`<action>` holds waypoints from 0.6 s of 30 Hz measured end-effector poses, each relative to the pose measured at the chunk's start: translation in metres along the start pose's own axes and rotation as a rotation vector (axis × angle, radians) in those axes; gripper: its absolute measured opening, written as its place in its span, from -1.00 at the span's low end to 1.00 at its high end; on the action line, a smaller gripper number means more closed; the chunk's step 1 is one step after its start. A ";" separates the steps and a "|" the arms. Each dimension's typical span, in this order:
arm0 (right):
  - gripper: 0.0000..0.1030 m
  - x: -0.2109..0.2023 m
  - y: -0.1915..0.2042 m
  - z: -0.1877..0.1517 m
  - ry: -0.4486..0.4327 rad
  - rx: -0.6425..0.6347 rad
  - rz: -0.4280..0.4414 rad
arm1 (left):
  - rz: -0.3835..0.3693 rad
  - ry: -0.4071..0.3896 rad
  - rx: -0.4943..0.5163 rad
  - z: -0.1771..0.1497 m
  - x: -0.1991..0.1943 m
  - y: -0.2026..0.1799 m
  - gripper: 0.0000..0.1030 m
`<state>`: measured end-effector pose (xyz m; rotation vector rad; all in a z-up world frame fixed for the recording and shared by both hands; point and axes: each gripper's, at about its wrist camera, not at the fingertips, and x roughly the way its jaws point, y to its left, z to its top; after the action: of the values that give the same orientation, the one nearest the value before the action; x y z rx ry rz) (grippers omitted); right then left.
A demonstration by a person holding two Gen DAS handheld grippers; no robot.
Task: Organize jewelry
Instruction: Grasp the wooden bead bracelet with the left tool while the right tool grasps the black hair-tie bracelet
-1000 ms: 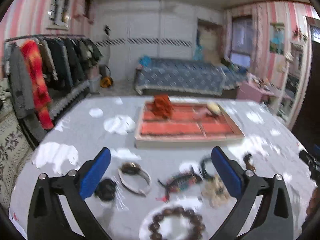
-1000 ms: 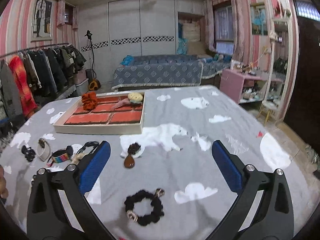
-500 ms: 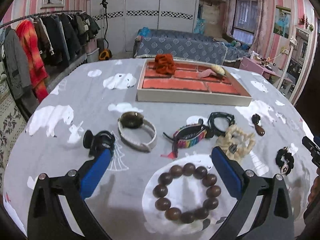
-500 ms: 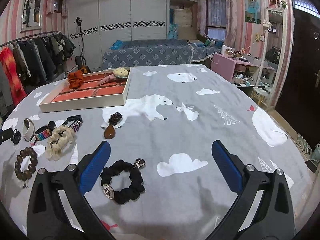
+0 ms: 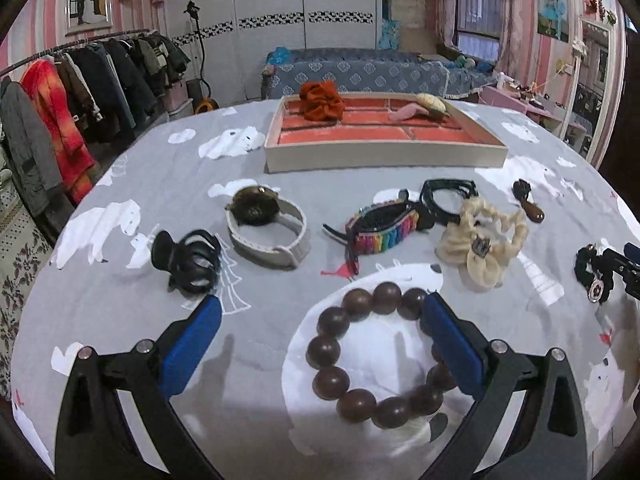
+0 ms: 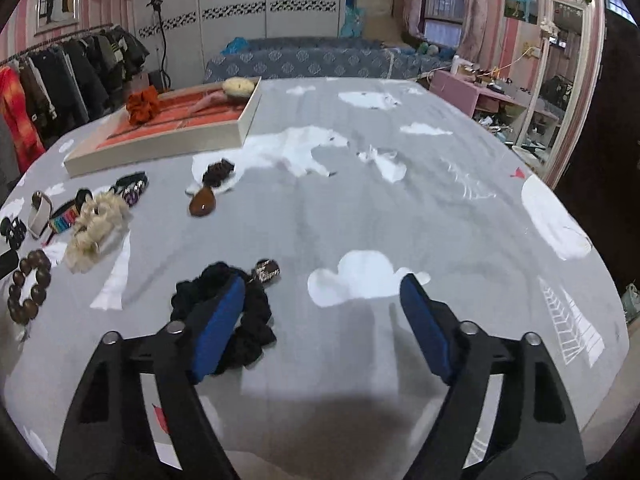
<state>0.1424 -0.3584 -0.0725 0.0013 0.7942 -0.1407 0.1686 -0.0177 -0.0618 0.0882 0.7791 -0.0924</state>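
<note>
Clothes rack (image 5: 80, 80) of hanging coats, blue patterned bed (image 5: 372, 72), pink side table (image 6: 472, 88), white wardrobe (image 5: 304, 20)

Some things are partly hidden

The blue finger (image 5: 452, 346) covers some of the brown bead bracelet (image 5: 360, 356). The other blue finger (image 6: 218, 326) covers part of the black scrunchie (image 6: 252, 322). The badge on the cream scrunchie (image 5: 482, 246) is too blurry to tell.

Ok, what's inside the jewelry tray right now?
The tray holds an orange scrunchie at its far left and a pink clip with a cream shell-like top at far right. The near compartments look bare, though the front wall hides their closest strip.
</note>
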 end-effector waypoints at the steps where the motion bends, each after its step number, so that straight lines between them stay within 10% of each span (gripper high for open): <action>1: 0.46 0.001 0.001 -0.001 0.004 0.001 0.010 | -0.001 0.003 -0.003 -0.001 0.001 0.001 0.90; 11: 0.36 0.006 0.011 -0.009 0.039 -0.011 0.045 | -0.058 0.106 -0.025 -0.012 0.019 0.006 0.34; 18: -0.13 0.015 0.013 -0.005 0.052 0.005 0.052 | -0.081 0.132 -0.039 -0.011 0.025 0.008 0.03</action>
<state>0.1509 -0.3474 -0.0871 0.0304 0.8453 -0.0938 0.1795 -0.0096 -0.0866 0.0264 0.9156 -0.1492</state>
